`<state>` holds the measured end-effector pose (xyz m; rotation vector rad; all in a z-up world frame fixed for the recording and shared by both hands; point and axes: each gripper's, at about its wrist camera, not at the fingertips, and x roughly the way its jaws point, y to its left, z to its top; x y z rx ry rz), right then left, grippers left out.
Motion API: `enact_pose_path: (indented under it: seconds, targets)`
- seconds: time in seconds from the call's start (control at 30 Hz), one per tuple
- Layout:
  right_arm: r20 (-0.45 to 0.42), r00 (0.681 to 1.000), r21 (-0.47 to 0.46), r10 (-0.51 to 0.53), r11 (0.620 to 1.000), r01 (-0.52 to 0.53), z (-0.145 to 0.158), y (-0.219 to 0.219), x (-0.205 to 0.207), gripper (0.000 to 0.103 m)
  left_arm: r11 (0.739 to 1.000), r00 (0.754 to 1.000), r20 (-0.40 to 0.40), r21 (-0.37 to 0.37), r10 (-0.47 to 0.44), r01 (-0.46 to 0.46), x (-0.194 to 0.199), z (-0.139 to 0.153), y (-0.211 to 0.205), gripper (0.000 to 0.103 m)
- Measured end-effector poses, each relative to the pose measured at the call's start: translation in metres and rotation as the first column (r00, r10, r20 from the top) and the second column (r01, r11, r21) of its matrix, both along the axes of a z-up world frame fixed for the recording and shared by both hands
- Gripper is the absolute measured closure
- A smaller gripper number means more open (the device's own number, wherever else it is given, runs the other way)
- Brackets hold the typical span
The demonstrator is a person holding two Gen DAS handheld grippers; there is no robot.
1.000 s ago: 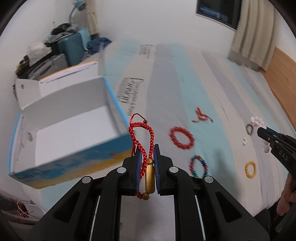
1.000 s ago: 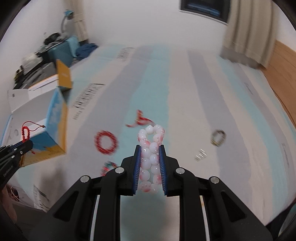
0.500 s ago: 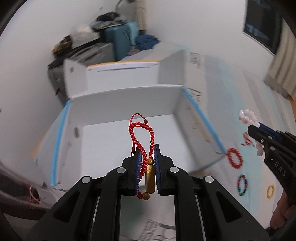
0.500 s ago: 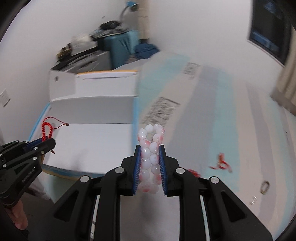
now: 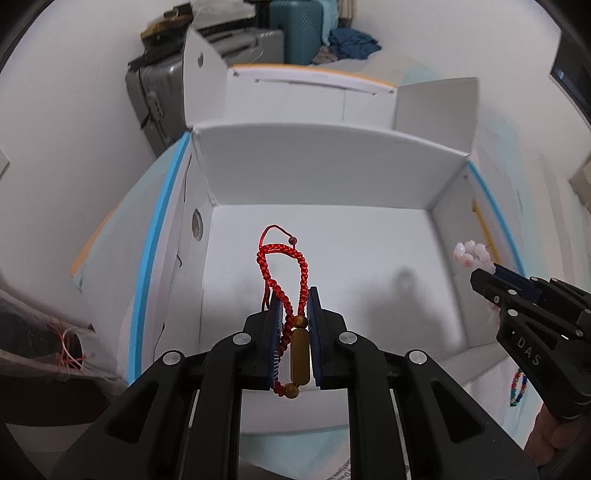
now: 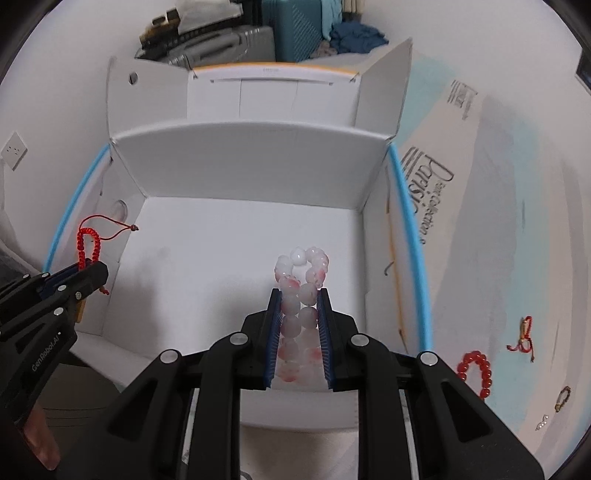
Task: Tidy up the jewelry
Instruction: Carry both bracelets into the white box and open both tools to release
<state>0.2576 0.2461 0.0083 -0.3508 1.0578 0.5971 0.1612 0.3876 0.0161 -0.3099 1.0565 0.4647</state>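
My left gripper is shut on a red braided cord bracelet with gold beads, held over the open white cardboard box. My right gripper is shut on a pink-and-white bead bracelet, also over the box floor. Each gripper shows in the other's view: the right one with its bracelet at the right edge, the left one with the red cord at the left edge. The box inside looks empty.
The box sits on a striped bedsheet. On the sheet to the right lie a red bead bracelet, a red knotted cord, a small dark ring and a multicoloured bracelet. Suitcases stand behind the box.
Both grippers have swung left from the sheet to above the open box, each still holding its bracelet. The box now fills both views.
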Motion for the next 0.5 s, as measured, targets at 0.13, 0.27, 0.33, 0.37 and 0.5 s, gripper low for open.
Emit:
enact_pose_path:
  seconds: [0.13,0.27,0.33,0.37,0.5]
  targets:
    - [-0.057,0.998,-0.043,0.006,0.999,-0.008,-0.019,0.010,0.010,0.085,0.999,0.998,-0.063,-0.037,0.018,-0.020,0.008,-0.018,0.010,0.090]
    - [-0.087,0.996,-0.076,-0.003,0.997,-0.004,-0.033,0.020,0.020,0.085,0.997,0.994,-0.108,-0.069,0.022,-0.030,0.016,-0.032,0.015,0.090]
    - [-0.107,0.994,-0.085,-0.004,0.996,-0.005,-0.040,0.023,0.025,0.085,0.997,0.992,-0.122,-0.064,0.025,-0.033,0.018,-0.035,0.017,0.090]
    - [-0.114,0.993,-0.089,-0.005,0.996,-0.006,-0.043,0.024,0.026,0.085,0.997,0.991,-0.128,-0.064,0.026,-0.034,0.019,-0.037,0.017,0.090]
    - [-0.145,0.989,-0.094,-0.016,0.996,0.002,-0.052,0.027,0.032,0.083,0.997,0.987,-0.156,-0.064,0.028,-0.039,0.024,-0.046,0.020,0.089]
